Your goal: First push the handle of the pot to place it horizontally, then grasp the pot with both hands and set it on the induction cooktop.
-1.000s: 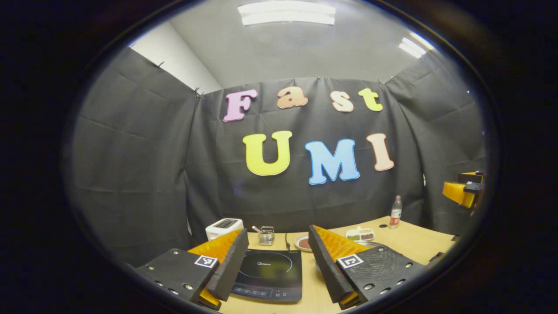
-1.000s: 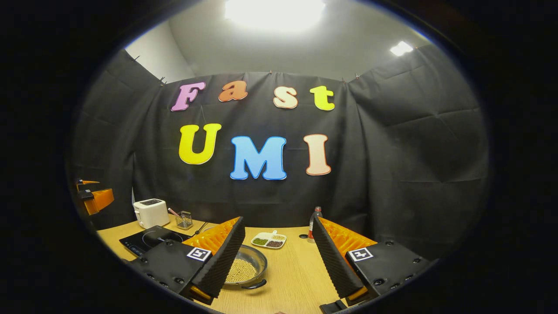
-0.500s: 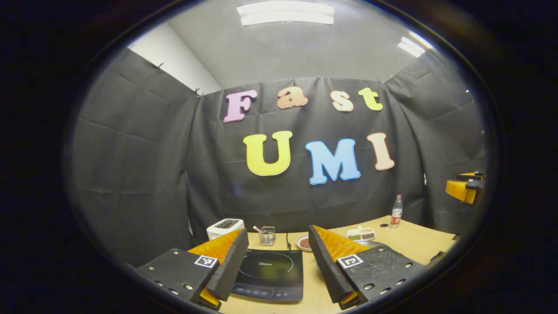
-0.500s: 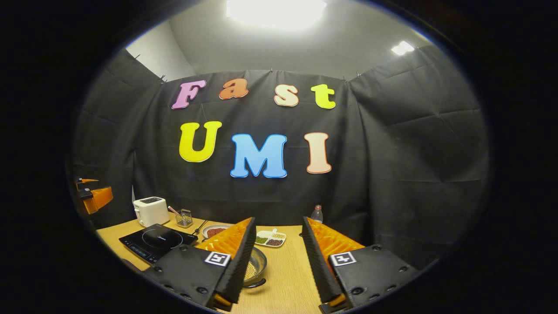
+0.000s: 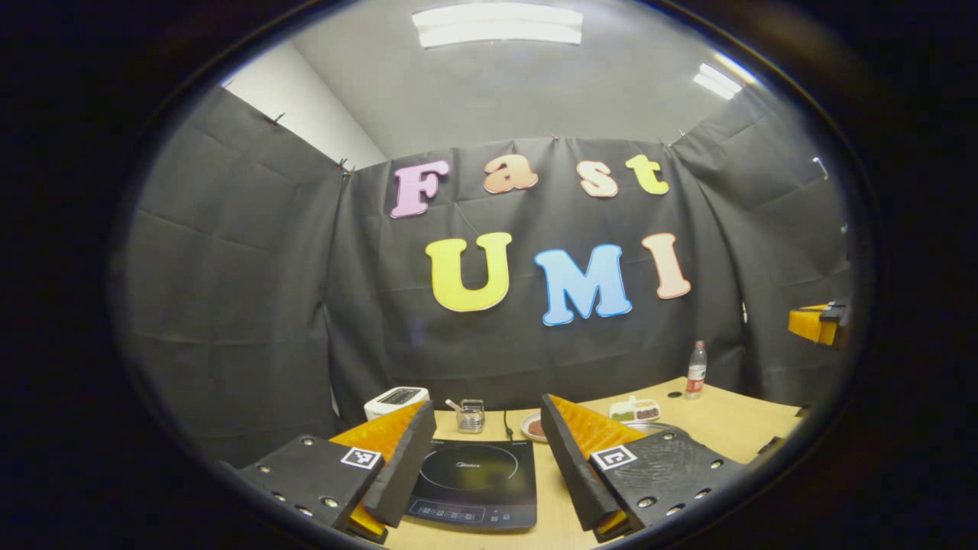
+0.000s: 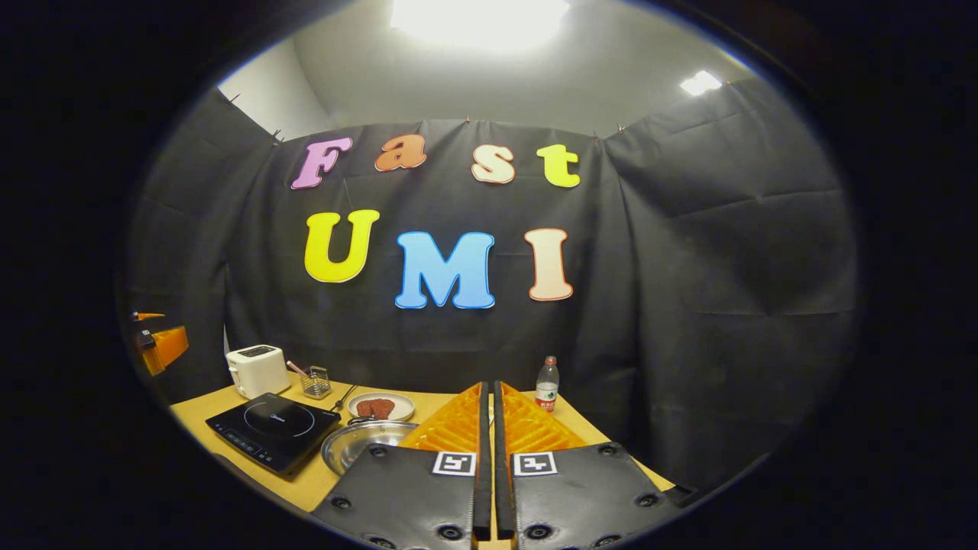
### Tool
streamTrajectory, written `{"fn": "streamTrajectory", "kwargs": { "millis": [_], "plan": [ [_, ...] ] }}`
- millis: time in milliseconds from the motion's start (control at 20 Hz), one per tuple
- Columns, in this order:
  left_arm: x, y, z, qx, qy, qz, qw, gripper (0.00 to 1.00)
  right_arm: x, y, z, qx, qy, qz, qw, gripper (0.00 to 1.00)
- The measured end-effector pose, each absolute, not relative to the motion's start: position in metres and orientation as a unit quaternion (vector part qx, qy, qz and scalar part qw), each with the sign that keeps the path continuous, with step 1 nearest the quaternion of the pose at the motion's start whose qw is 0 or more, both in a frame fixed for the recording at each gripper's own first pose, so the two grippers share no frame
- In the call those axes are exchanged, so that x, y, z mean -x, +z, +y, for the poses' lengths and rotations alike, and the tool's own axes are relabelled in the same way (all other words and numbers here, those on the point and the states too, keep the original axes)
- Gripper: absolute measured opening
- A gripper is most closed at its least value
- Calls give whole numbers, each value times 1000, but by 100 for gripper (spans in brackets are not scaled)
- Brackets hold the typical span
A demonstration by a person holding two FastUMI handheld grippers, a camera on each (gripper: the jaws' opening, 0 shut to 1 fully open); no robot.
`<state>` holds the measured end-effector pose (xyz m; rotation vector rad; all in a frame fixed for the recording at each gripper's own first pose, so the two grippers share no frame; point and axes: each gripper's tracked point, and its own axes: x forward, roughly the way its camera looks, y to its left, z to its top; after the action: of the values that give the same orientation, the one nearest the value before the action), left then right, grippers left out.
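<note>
With right gripper (image 6: 489, 428) pressed closed on nothing, above table (image 6: 229, 409), pot (image 6: 359, 451) lies just left of it, beside cooktop (image 6: 271, 428). Left gripper (image 5: 481, 466) gapes wide, empty, over cooktop. Advice: lower closed tips beside handle, sweep gently sideways, avoid tipping pot.

counter (image 6: 306, 489) | induction cooktop (image 6: 273, 430) near left edge | toaster (image 6: 257, 370) behind cooktop at back-left corner | wire basket (image 6: 315, 382) just right of toaster | pot (image 6: 359, 444) right of cooktop | plate (image 6: 380, 406) behind pot | bottle (image 6: 545, 384) at back edge, well right of plate
</note>
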<state>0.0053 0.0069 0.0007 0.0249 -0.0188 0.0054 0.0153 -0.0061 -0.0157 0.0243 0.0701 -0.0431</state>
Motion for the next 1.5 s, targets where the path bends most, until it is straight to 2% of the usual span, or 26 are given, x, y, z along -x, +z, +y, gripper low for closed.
{"fn": "streamTrajectory", "kwargs": {
  "millis": [50, 100, 200, 600, 1250, 1500],
  "plan": [
    [-5, 1, 8, -13, 2, -9, 1000, 84, -15, -14, -2, -11, -17, 34, 999, 2],
    [-5, 1, 9, -13, 2, -11, 1000, 84, -14, -15, 3, -12, -5, 39, 999, 5],
    [-7, 2, 12, -13, 2, -14, 1000, 82, -12, -18, 14, -13, 7, 47, 999, 2],
    [-14, -4, 41, -10, 9, -15, 1000, 84, -15, -38, 59, 5, 57, 80, 995, 2],
    [-27, -18, 96, -5, 10, -21, 1000, 82, -10, -104, 121, 39, 91, 168, 981, 0],
    [-29, -23, 103, -4, 15, -19, 1000, 84, -2, -138, 139, 53, 119, 212, 969, 2]
  ]
}}
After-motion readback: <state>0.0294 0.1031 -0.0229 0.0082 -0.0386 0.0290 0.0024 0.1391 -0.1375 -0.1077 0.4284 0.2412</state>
